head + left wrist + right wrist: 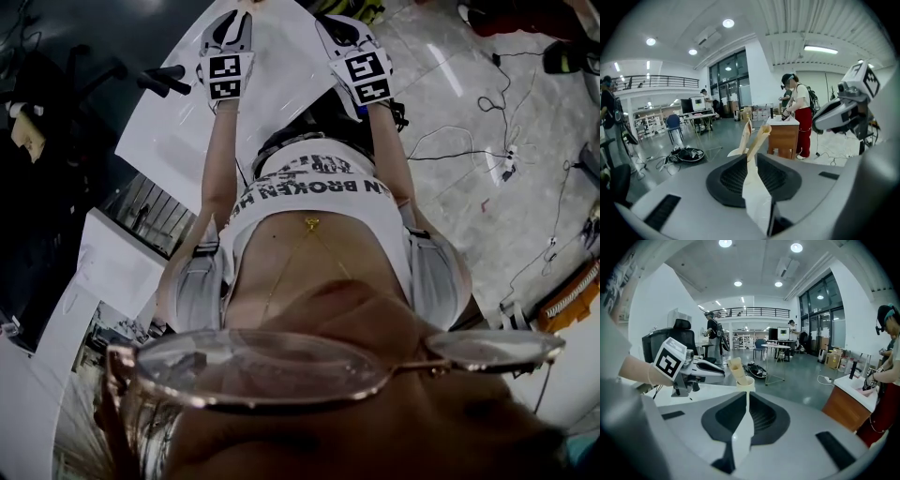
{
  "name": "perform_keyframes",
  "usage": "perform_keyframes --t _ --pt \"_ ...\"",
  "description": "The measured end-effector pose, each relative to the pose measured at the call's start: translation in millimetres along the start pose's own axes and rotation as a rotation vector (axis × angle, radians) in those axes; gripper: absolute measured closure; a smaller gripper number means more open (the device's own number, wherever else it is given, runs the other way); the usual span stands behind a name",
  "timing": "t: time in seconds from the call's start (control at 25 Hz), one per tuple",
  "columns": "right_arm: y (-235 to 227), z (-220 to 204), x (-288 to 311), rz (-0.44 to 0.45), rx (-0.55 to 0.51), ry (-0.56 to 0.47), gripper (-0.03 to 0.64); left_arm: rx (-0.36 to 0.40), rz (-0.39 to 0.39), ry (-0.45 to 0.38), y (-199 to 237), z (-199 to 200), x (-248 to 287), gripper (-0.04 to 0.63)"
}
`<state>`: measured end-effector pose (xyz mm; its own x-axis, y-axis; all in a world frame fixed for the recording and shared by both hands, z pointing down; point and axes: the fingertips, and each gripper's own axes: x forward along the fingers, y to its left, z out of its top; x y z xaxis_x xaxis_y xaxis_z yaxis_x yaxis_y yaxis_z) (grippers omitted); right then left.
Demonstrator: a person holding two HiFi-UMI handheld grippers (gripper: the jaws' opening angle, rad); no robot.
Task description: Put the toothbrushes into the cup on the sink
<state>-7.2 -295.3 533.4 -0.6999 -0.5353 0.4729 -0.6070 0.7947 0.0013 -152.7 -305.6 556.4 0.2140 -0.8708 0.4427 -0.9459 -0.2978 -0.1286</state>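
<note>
1. The left tongs (751, 157) are clamped on two slim, cream-coloured toothbrushes (758, 138), which stand up from the tips and spread in a V.
2. The right tongs (745, 391) are pressed together; a pale ribbed stub (736, 367) is seen at their tip, but a grip on it cannot be confirmed.
3. Black-and-white squares are printed on the marker cubes (225, 75).
4. "BROKEN" can be read on the white shirt (319, 202).

On my feed: left gripper (750, 157) grey, pads black; toothbrushes (757, 138) in it cream. Right gripper (744, 397) same grey and black; its toothbrush (740, 373) cream and white. Marker cubes (225, 77) black squares on white. Sink cabinet (783, 136) brown wood, white top. Beside cabinet, person (799, 117) in red trousers, white shirt. Left of cabinet, blue chair (672, 123), glossy grey-green floor (717, 136).
</note>
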Motion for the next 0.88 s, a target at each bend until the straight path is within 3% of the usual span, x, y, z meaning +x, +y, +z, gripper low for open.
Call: perform_keyframes --t 0.28,0.52,0.88 --pt "10.0 7.1 8.6 0.064 -0.016 -0.007 0.586 -0.054 0.021 -0.034 -9.2 6.0 -21.2 0.578" --pt "24.1 11.5 15.6 0.139 -0.045 -0.006 0.592 -0.135 0.011 -0.064 -19.0 12.9 -39.1 0.581" --pt "55.8 15.8 24.0 0.228 -0.097 -0.008 0.592 -0.196 0.042 -0.077 -30.2 10.2 -71.7 0.581"
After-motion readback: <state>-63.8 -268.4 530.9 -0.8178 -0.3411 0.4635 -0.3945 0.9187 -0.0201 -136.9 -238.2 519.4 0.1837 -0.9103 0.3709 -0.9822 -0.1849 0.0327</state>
